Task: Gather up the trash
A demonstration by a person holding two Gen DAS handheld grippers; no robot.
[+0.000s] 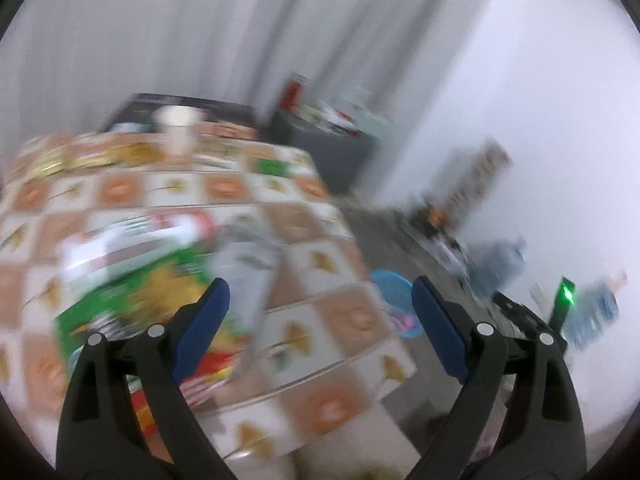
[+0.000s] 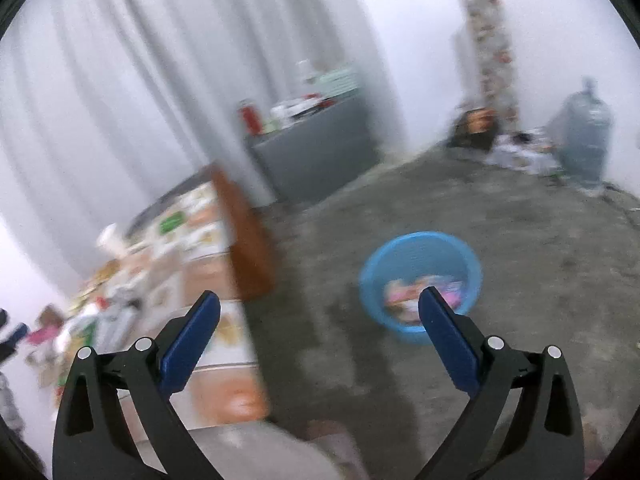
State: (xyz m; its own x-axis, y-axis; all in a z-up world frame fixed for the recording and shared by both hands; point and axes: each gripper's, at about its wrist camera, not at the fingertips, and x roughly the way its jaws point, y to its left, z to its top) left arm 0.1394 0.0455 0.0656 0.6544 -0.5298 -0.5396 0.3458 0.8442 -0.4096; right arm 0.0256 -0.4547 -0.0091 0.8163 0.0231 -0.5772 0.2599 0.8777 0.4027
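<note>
- Both the left gripper [image 1: 320, 322] and the right gripper [image 2: 320, 326] are spread wide, empty.
- Blue basin [image 2: 420, 284] on the floor holds wrappers.
- Green snack bag [image 1: 132, 292] lies on the tabletop [image 1: 320, 320] beside the basin; probably fetched next.

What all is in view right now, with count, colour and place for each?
table: one, tiled orange-and-white cloth, left of the floor
wrappers and packets: several, green, red, white, too blurred to count, on the table
paper cup: one, white, far end of the table
basin: one, blue, on the floor, holding colourful trash
cabinet: one, grey, cluttered top, by the curtain
curtain: white, back wall
water jug: one, bluish, far right by the wall
left gripper: black with blue pads, open, nothing between them
right gripper: same colours, open, nothing between them
</note>
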